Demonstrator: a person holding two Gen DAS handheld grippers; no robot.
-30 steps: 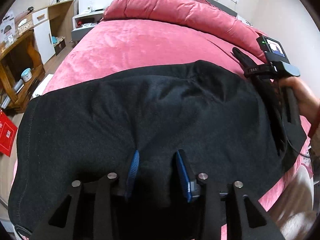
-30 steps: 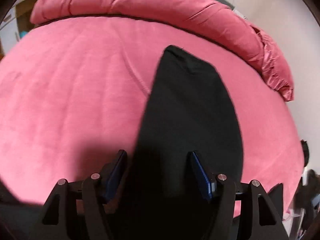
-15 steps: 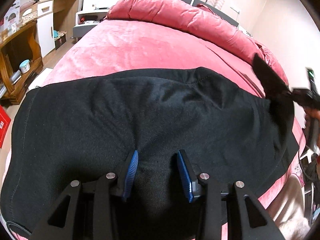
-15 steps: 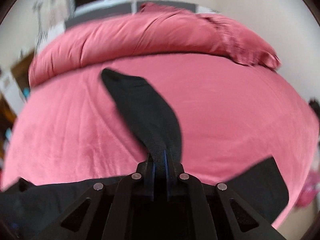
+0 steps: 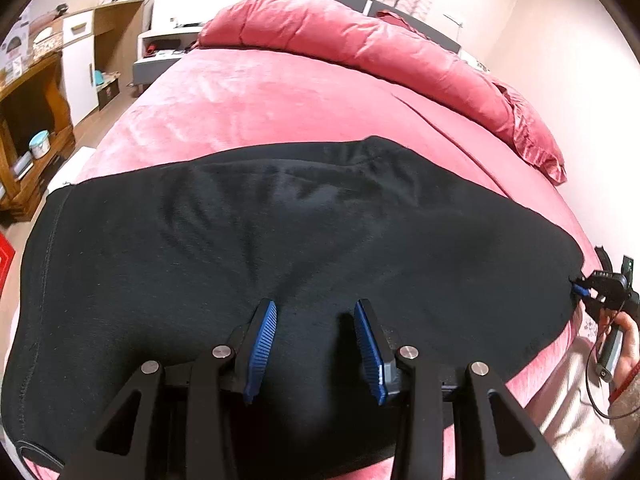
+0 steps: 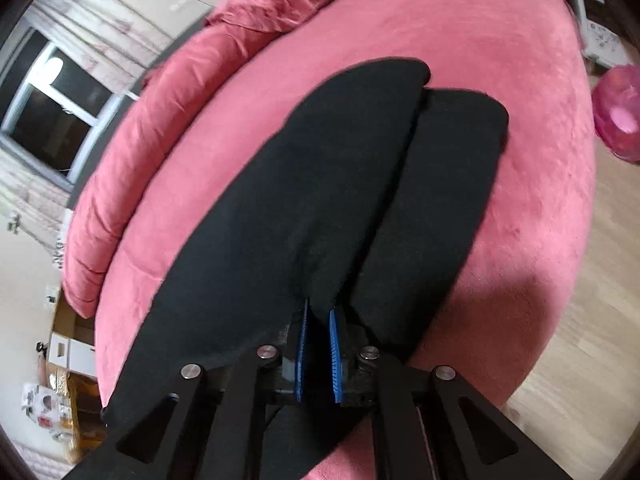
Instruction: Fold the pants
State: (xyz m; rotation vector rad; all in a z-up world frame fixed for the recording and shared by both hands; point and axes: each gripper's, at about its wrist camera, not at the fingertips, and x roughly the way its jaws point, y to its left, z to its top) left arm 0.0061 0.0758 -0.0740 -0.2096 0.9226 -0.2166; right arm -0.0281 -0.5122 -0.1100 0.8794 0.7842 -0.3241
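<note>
Black pants (image 5: 280, 220) lie spread across a pink bed (image 5: 260, 100). My left gripper (image 5: 314, 308) sits at the near edge, its blue pads closed on a thick bunch of the fabric, with creases fanning out from the grip. In the right wrist view the two pant legs (image 6: 320, 160) stretch away side by side, the left one overlapping the other. My right gripper (image 6: 319, 312) pinches the near edge of that upper leg between narrow jaws, which are opening slightly. In the left wrist view the right gripper (image 5: 580, 290) shows at the pants' right end, held by a hand (image 5: 628, 344).
A rolled pink duvet (image 5: 360, 40) lies along the far side of the bed. A wooden shelf unit (image 5: 28, 120) and a white nightstand (image 5: 168, 40) stand to the left. A pink object (image 6: 618, 112) sits on the wood floor past the bed's edge.
My right gripper went from open around a pant leg to shut on it, then swept sideways and rolled, carrying the leg to the bed's right edge. The left gripper stayed put.
</note>
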